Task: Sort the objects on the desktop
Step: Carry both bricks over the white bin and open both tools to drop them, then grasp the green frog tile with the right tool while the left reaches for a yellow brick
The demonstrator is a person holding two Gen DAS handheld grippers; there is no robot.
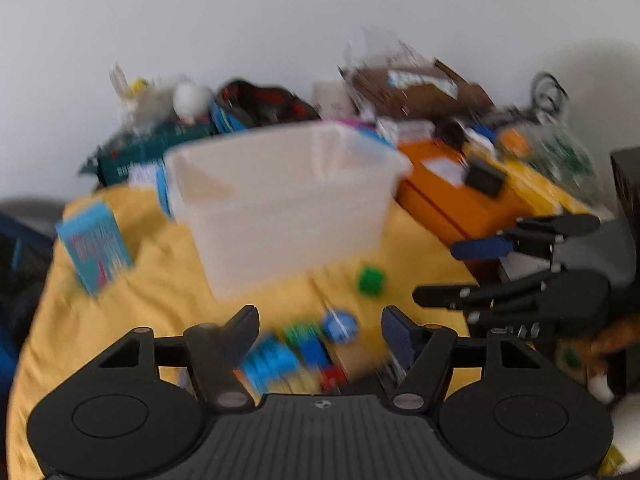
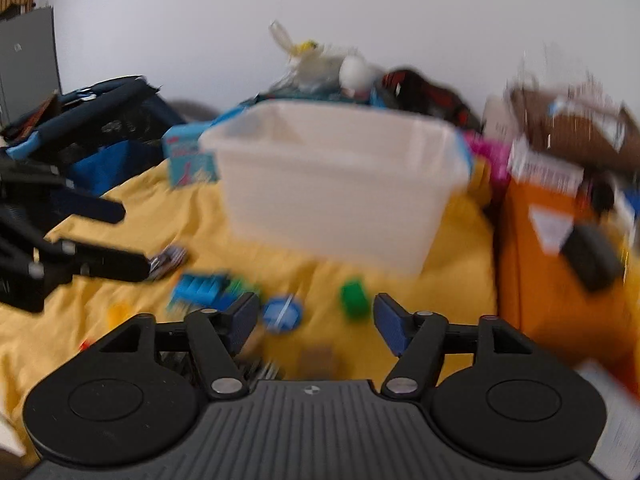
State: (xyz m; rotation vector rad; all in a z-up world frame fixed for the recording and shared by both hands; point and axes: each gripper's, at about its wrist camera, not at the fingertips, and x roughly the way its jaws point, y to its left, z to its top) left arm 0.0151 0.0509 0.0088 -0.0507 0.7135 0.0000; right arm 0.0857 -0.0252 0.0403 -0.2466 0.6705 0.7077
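Both views are blurred by motion. My left gripper [image 1: 320, 332] is open above a cluster of blue, green and red blocks [image 1: 296, 354] on the yellow cloth [image 1: 120, 320]. A blue round disc [image 1: 340, 326] lies just beyond, and a green block [image 1: 371, 280] sits farther right. A white translucent bin [image 1: 280, 200] stands behind them. My right gripper [image 1: 436, 274] reaches in from the right, open, holding nothing. In the right wrist view my right gripper [image 2: 316, 316] hangs open over the blue disc [image 2: 282, 314], near the green block [image 2: 354, 298]. My left gripper [image 2: 128, 240] is open at the left.
An orange box [image 2: 560, 248] with a black item on top borders the cloth on the right. A light blue card box [image 1: 94, 246] leans left of the bin [image 2: 340, 184]. Bags, a brown carton [image 1: 416, 84] and clutter line the wall behind. A dark bag [image 2: 100, 132] sits at left.
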